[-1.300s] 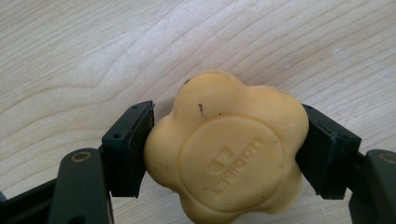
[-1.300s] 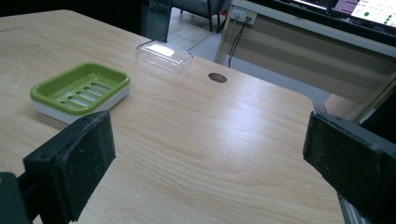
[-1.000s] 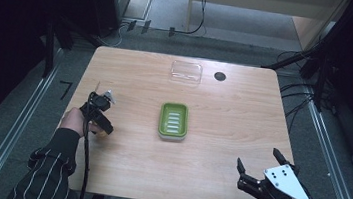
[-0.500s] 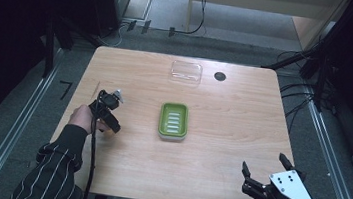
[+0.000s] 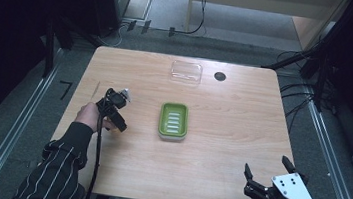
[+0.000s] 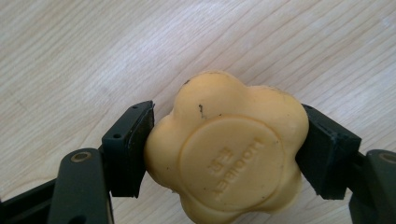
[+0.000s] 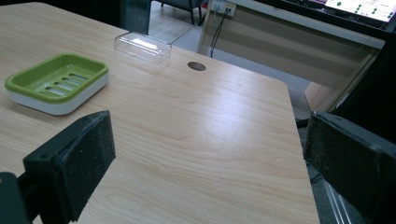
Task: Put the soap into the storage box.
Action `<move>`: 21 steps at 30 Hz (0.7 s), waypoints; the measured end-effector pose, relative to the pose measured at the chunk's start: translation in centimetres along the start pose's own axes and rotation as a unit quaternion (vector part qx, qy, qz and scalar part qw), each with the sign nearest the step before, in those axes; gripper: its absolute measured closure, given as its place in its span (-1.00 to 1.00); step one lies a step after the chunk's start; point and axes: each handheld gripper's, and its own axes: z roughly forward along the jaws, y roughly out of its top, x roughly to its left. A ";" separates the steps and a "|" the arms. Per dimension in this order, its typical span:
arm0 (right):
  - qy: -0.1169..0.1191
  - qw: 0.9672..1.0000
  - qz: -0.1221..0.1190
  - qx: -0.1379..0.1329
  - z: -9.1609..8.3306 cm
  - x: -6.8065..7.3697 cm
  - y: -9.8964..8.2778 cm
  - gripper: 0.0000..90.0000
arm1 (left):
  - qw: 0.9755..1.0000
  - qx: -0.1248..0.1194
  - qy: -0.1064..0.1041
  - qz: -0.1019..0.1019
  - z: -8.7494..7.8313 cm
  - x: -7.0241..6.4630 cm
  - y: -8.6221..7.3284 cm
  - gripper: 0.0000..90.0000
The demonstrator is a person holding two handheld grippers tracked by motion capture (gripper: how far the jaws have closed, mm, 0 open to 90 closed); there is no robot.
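From the high view we see the left gripper (image 5: 123, 96) held over the left part of the pale, fine-grained wooden table (image 5: 230, 136), a striped sleeve (image 5: 58, 166) behind it, with the green soap dish (image 5: 173, 121) at the middle of the table, near it but apart; the dish is a rounded rectangle with a slotted floor. A clear plastic lid (image 5: 186, 72) lies near the far edge beside a round dark hole (image 5: 220, 76), and the right gripper (image 5: 266, 176) sits at the near right corner with its jaws spread and nothing between them. In the left gripper view we find its black, matt pads pinching a yellow soap bar (image 6: 224, 149), flower-shaped with soft lobes, a raised round stamp and small dark specks, just above the wood. In the right gripper view the two coarse black pads stand wide apart over bare, glossy wood, the dish's white base visible at far left
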 end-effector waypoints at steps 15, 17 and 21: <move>-0.002 1.000 0.001 0.001 -0.2 -0.1 -0.1 -0.94 | 0.999 -0.013 -0.011 0.044 -0.9 -1.6 2.6 -0.38; -0.003 1.000 0.004 0.002 -0.2 0.0 0.0 -0.94 | 0.999 -0.014 -0.011 0.046 -0.9 -1.8 2.9 -0.38; -0.003 1.000 0.004 0.001 -0.2 -0.1 -0.1 -0.94 | 0.998 -0.017 -0.014 0.054 -1.0 -2.1 3.5 -0.38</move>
